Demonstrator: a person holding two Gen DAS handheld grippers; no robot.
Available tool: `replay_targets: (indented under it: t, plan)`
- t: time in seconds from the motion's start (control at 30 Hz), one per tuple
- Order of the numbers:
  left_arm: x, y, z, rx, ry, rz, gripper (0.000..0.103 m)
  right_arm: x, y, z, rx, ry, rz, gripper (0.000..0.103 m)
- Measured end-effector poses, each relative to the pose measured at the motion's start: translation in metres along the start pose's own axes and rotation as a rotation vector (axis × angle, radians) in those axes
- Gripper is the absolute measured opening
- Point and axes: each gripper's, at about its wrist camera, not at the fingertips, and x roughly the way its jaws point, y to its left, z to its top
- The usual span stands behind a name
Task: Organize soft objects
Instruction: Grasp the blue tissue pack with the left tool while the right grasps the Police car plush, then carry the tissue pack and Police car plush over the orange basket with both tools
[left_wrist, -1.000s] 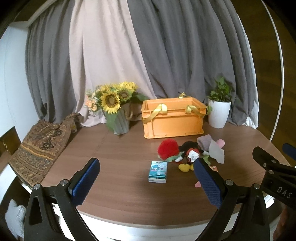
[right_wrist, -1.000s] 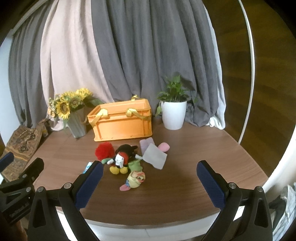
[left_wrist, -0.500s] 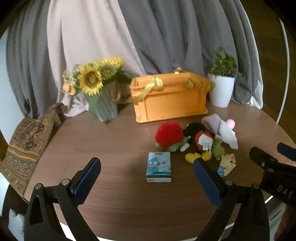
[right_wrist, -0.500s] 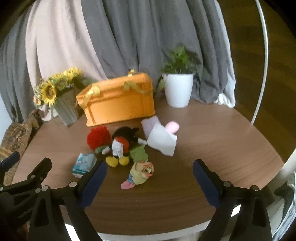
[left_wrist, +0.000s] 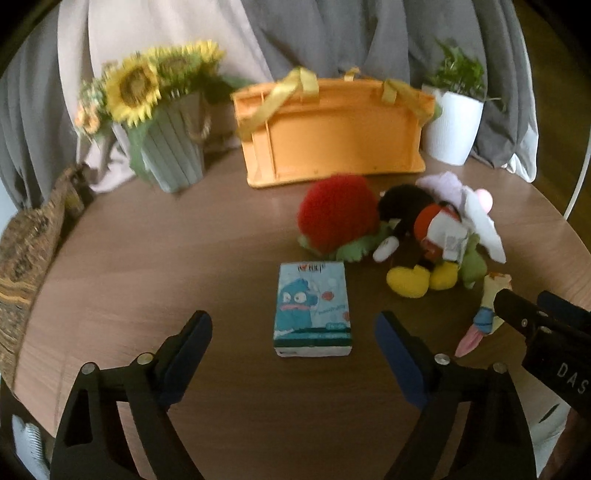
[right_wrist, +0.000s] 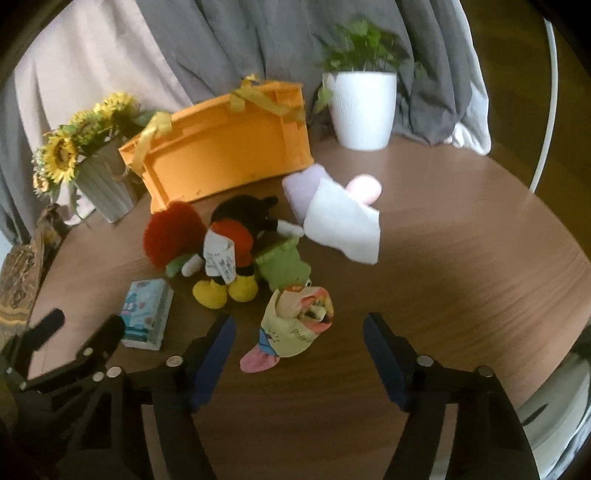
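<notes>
Evidently the approach step is in hand: nothing is gripped yet. The left gripper (left_wrist: 293, 334) is held wide apart around the tissue pack (left_wrist: 312, 308), and the right gripper (right_wrist: 297, 341), equally spread, around the small printed plush (right_wrist: 295, 325). Next, each must be lowered, closed, and carried to the orange basket (right_wrist: 225, 144).

Bare tabletop (right_wrist: 461, 258) right of toy pile (right_wrist: 236, 236): open lane. Crate (right_wrist: 229, 147), vase (left_wrist: 170, 155), pot (right_wrist: 364, 109) wall off back edge. Tissue pack (left_wrist: 312, 308) blocks left front.
</notes>
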Motion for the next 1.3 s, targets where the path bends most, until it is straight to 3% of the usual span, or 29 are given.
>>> replay_targets:
  t: [0.3,0.47,0.6,1.03,1.3]
  plan:
    - [0.031,-0.007,-0.005,0.021,0.07,-0.025,0.081,0.027,-0.002,-0.001,0.026,0.046,-0.016,0.058]
    - [0.041,-0.007,-0.005,0.032,0.093,-0.03,0.067,0.034,-0.001,-0.001,0.022,0.061,-0.014,0.047]
    - [0.045,-0.005,-0.002,0.04,0.097,-0.047,0.052,0.038,0.001,-0.001,0.012,0.065,-0.022,0.045]
    - [0.025,-0.001,0.004,0.092,0.057,-0.091,0.052,0.023,0.01,0.0,-0.031,0.067,-0.021,0.042]
    - [-0.001,0.01,0.027,0.106,-0.016,-0.139,0.052,-0.004,0.026,0.012,-0.034,0.009,-0.001,0.042]
